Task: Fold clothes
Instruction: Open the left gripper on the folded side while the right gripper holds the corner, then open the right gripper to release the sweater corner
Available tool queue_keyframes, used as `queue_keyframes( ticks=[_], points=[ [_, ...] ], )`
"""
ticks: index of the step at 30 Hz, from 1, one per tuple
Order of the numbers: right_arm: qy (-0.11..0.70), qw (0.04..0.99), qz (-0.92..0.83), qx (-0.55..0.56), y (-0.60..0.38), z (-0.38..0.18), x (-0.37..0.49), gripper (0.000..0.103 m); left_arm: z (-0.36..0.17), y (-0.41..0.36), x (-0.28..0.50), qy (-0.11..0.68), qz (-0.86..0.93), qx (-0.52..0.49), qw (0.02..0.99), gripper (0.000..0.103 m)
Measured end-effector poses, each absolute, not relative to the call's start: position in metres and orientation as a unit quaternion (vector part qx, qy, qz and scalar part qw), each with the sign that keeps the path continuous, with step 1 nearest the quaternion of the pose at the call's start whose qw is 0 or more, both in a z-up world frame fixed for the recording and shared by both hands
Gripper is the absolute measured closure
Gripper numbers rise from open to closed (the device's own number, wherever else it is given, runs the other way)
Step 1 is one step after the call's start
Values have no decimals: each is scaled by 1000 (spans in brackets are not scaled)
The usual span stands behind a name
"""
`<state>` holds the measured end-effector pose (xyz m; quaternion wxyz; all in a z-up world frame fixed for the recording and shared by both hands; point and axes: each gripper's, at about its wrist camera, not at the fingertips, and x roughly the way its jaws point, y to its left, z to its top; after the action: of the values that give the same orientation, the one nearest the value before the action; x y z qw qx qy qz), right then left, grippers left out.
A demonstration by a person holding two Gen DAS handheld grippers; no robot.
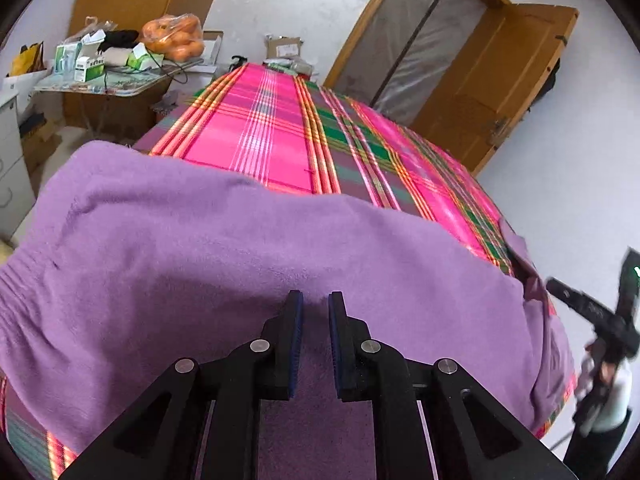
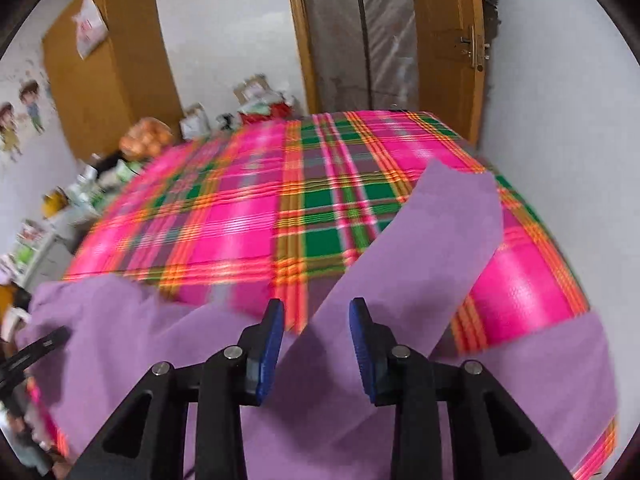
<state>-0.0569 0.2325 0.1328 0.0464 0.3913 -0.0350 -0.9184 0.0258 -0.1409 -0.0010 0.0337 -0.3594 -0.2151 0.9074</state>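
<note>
The purple fleece garment (image 1: 248, 264) lies on the counter under a pink and green plaid cloth (image 1: 272, 136), at the near edge. In the left wrist view it fills the lower half, with a gathered elastic band (image 1: 24, 300) at 9 o'clock. The left gripper (image 1: 316, 300) hangs above the fleece; its fingers (image 1: 294, 320) stand a little apart with a narrow gap, and nothing is pinched between them. At 4 o'clock the other gripper appears, dark and blurred.

In the right wrist view (this picture is blurred) one long purple part (image 2: 448, 232) stretches toward 1 o'clock over the plaid cloth. The right gripper (image 2: 316, 308) has its blue-padded fingers (image 2: 362, 344) spread, and the fabric lies below them, not clamped. A wooden door (image 2: 444, 40) stands at 1 o'clock.
</note>
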Motion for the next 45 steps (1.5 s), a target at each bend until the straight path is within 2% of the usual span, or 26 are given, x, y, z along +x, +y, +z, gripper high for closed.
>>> queue_keyframes(
  ticks=[6, 9, 13, 18, 22, 31, 35, 36, 37, 39, 45],
  points=[
    [-16, -3, -903, 429, 247, 123, -93, 69, -5, -136, 22, -208, 908, -363, 39, 90],
    [-18, -12, -897, 442, 255, 115, -97, 96, -7, -137, 25, -212, 907, -362, 43, 90],
    [-40, -17, -904, 426, 268, 119, -82, 97, -7, -140, 25, -223, 905, -360, 51, 90],
    [-140, 22, -912, 385, 299, 134, -60, 97, -7, -141, 24, -226, 904, -359, 54, 90],
    [-184, 24, -913, 364, 316, 137, -46, 97, -8, -143, 24, -231, 903, -359, 59, 90],
    [-231, -63, -919, 312, 352, 128, 61, 98, -10, -147, 26, -242, 899, -358, 69, 90],
    [-202, -100, -912, 342, 366, 120, 78, 95, -10, -147, 25, -244, 898, -359, 70, 90],
    [-192, -107, -912, 347, 368, 120, 78, 86, -10, -147, 25, -243, 899, -359, 69, 90],
    [-181, -104, -917, 340, 366, 124, 76, 73, -10, -146, 25, -242, 899, -359, 68, 90],
    [-128, -75, -933, 327, 348, 138, 59, 59, -10, -146, 25, -241, 899, -359, 67, 90],
    [38, -48, -919, 390, 297, 122, -14, 59, -8, -142, 24, -230, 902, -360, 62, 90]
  ],
)
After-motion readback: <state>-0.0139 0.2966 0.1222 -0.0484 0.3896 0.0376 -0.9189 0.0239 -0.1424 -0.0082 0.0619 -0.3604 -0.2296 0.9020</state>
